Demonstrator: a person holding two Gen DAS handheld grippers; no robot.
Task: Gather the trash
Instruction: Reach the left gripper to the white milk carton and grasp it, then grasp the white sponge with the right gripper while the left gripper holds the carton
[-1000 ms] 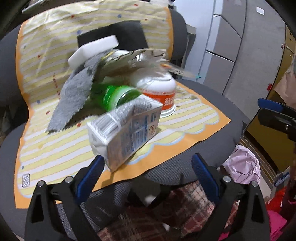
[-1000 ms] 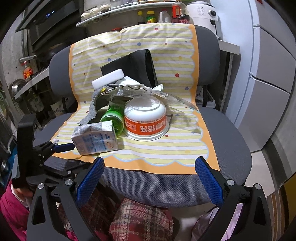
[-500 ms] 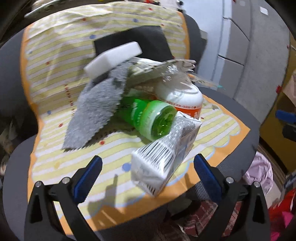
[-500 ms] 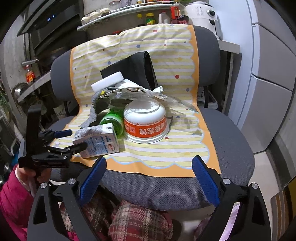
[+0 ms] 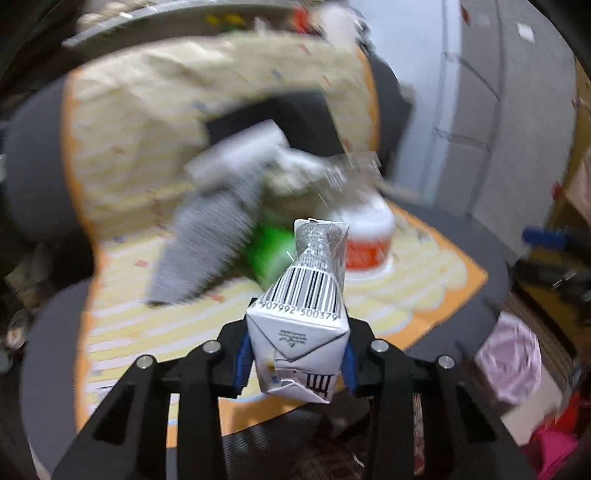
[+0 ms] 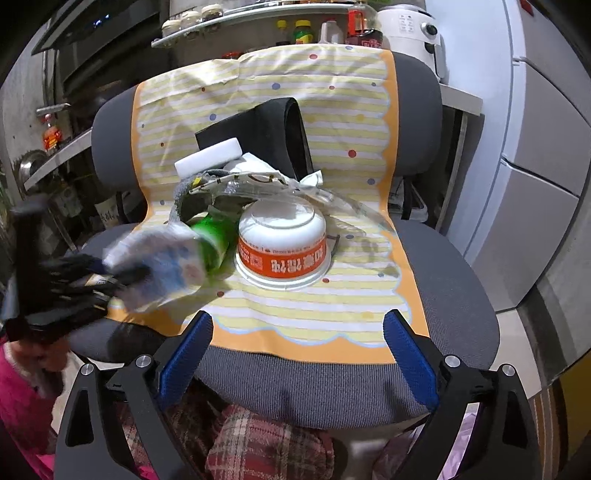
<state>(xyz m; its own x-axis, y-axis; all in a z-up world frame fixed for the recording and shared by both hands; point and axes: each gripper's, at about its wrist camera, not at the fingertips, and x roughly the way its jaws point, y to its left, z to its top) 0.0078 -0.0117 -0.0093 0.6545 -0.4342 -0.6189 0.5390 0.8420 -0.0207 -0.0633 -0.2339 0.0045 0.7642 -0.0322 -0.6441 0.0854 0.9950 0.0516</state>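
A white milk carton point(image 5: 299, 332) with a barcode sits between the blue pads of my left gripper point(image 5: 296, 363), whose jaws are closing on it; both pads press its sides and it hangs above the mat. The right wrist view shows the carton point(image 6: 159, 269) blurred at the left, held by the left gripper point(image 6: 85, 273). On the yellow striped mat point(image 6: 295, 295) lie a green bottle point(image 6: 214, 240), an upturned white-and-orange bowl point(image 6: 282, 243), a clear plastic wrapper point(image 6: 266, 184), a grey cloth point(image 5: 199, 251) and a white block point(image 6: 208, 158). My right gripper point(image 6: 297, 332) stands open before the seat's front edge, holding nothing.
The mat covers a grey office chair point(image 6: 443, 295). A black pad point(image 6: 266, 129) leans on the backrest. A pink bag point(image 5: 509, 358) lies on the floor to the right. Grey cabinets point(image 6: 535, 184) stand on the right, and a shelf with jars point(image 6: 303, 33) runs behind.
My left gripper has closed on the milk carton and lifted it off the mat. The right gripper has hardly moved and stays open.
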